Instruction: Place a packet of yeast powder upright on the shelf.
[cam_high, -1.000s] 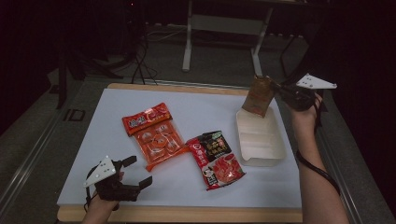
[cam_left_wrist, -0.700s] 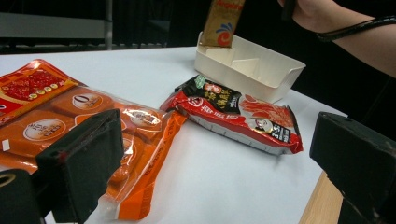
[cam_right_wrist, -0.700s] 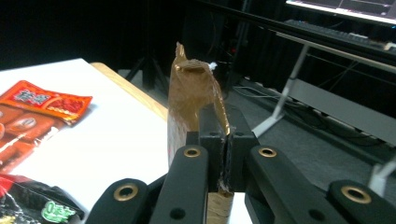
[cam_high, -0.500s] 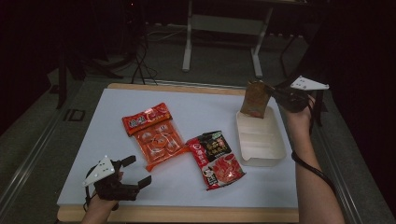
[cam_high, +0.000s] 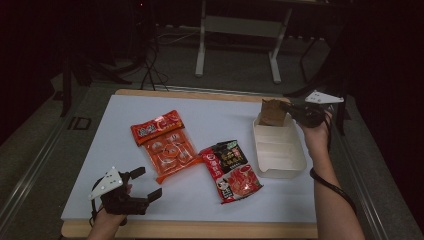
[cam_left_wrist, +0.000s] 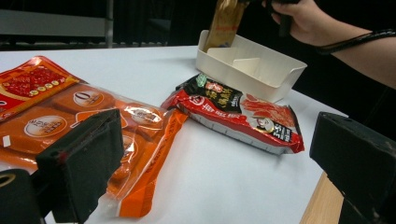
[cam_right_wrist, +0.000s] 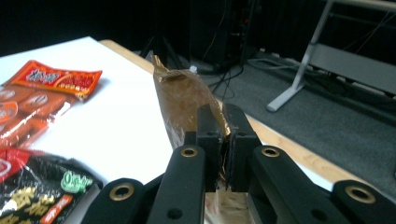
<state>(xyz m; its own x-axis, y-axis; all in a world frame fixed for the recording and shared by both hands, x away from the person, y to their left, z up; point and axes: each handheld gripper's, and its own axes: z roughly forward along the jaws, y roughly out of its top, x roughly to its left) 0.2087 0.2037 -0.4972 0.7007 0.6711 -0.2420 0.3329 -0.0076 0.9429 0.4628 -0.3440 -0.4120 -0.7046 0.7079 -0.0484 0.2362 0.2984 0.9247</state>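
Step in hand: packing the brown packet (cam_high: 272, 113) into the white divided box (cam_high: 295, 165). The right gripper (cam_right_wrist: 223, 135) has its jaws pinched narrow on the packet's edge and holds it upright, its lower end dipping into the box's far compartment, at about 2 o'clock on the white table (cam_high: 220, 112). Whether the bottom touches the box floor I cannot tell.

The left gripper (cam_high: 142, 187) idles at 7 o'clock with jaws wide and nothing between them.

The orange snack pack (cam_high: 164, 142) lies flat near centre, toward 10 o'clock. The red-and-black packet (cam_high: 231, 170) lies flat just beside the box's near-left corner, possibly touching it.

Next move, as I judge it: lower the packet until it sits in the compartment, then let go without tipping it over the wall. The two flat packs probably follow.
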